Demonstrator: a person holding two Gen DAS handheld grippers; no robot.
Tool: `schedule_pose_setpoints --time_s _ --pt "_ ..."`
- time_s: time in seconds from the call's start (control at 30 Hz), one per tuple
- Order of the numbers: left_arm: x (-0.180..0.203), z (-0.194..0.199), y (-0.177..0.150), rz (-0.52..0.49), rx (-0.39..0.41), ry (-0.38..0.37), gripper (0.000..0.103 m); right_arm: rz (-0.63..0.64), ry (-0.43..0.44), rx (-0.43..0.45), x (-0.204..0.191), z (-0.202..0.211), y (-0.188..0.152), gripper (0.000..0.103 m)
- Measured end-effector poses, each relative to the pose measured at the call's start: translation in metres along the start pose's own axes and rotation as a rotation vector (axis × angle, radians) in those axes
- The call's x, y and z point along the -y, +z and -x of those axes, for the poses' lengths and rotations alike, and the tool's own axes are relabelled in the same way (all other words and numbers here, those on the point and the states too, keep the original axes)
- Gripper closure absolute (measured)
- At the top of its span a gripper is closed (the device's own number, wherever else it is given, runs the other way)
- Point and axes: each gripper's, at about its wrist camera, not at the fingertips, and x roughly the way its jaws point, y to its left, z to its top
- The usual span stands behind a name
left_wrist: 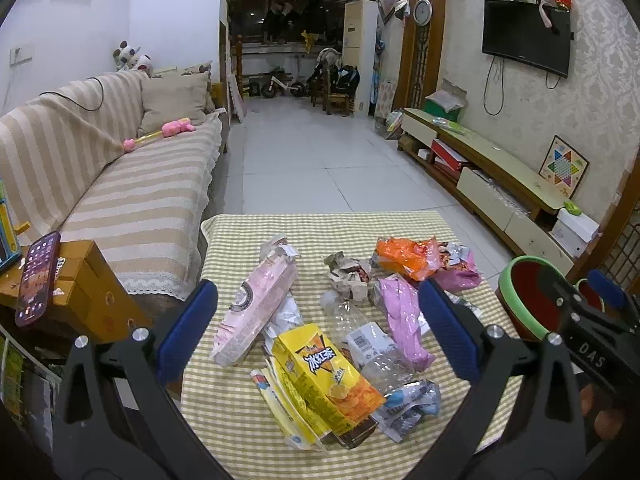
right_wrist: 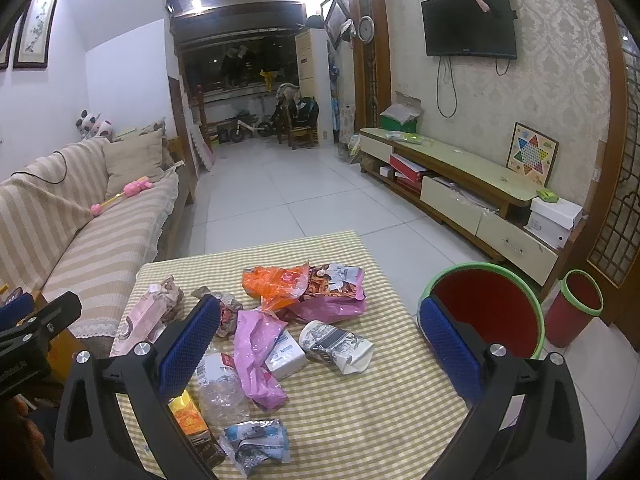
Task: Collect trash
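Trash lies on a checked tablecloth (left_wrist: 320, 224): a yellow drink carton (left_wrist: 324, 376), a pink paper bag (left_wrist: 256, 312), a crushed clear bottle (left_wrist: 368, 344), a pink plastic wrapper (left_wrist: 404, 320), an orange bag (left_wrist: 404, 256) and a crumpled blue-white wrapper (left_wrist: 412, 404). My left gripper (left_wrist: 316, 328) is open and empty above the carton. In the right wrist view my right gripper (right_wrist: 320, 344) is open and empty over the table (right_wrist: 380, 400), above a crushed paper cup (right_wrist: 340, 344), the pink wrapper (right_wrist: 256, 356) and a tissue pack (right_wrist: 286, 356). A red bin with a green rim (right_wrist: 484, 308) stands right of the table.
A striped sofa (left_wrist: 120, 184) runs along the left, with a wooden side table and a phone (left_wrist: 38, 276) beside it. A smaller red bin (right_wrist: 576, 304) stands further right. A TV cabinet (right_wrist: 460, 184) lines the right wall. Tiled floor lies beyond the table.
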Motion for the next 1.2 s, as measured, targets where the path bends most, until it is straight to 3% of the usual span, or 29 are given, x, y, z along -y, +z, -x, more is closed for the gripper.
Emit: schedule_pose_setpoints --time_s 0.83,1.2 --pt "0.005 0.002 -0.001 -0.004 -0.008 -0.028 0.005 0.002 -0.001 -0.007 0.0 -0.001 -0.002 0.007" --pt "-0.01 -0.003 -0.002 0.01 -0.024 -0.027 0.005 0.054 0.023 -0.058 -0.008 -0.015 -0.009 0.007"
